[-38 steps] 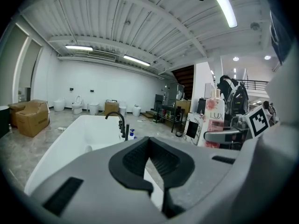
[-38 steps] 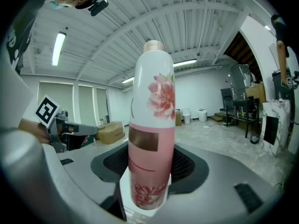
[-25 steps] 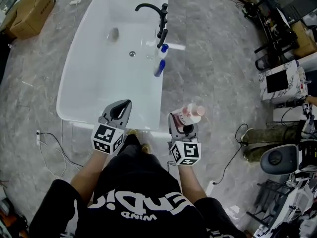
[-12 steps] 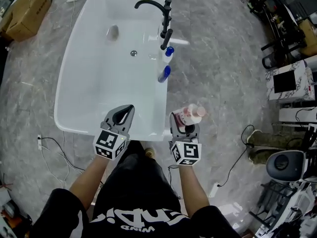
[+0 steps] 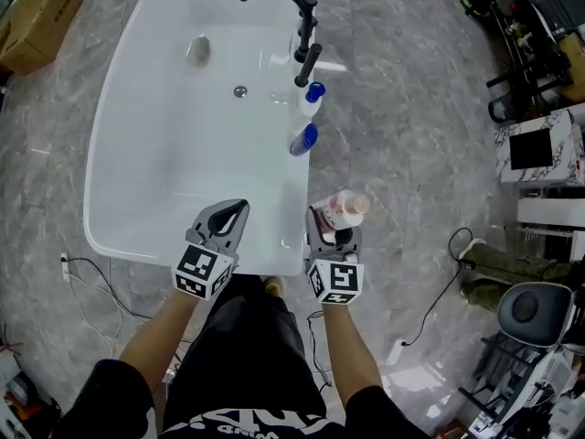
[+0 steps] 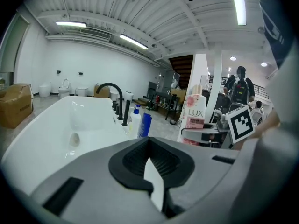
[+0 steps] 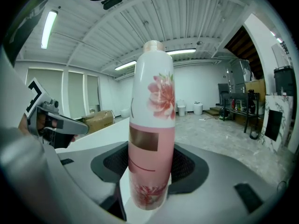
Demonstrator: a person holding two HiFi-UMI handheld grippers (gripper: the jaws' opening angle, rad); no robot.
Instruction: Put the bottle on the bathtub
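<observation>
A white and pink bottle [image 5: 340, 210] with a flower print stands upright in my right gripper [image 5: 326, 227], which is shut on its lower body. In the right gripper view the bottle [image 7: 150, 125] fills the middle between the dark pads [image 7: 187, 164]. It hangs just off the right rim of the white bathtub [image 5: 137, 154], near the tub's near end. My left gripper [image 5: 222, 222] is shut with nothing in it, over the tub's near end. The left gripper view shows the bathtub [image 6: 46, 120] ahead and the held bottle [image 6: 193, 111] to the right.
A black faucet [image 5: 292, 7] stands on the tub's right rim, with a white blue-capped bottle [image 5: 311, 99] and a blue bottle [image 5: 303, 139] beside it. A cardboard box [image 5: 41, 16] lies far left. Cables, a chair [image 5: 535, 314] and equipment crowd the right floor.
The view has moved forward: the tub's near end now lies under both grippers. The right gripper still holds the bottle; the left stays shut.
</observation>
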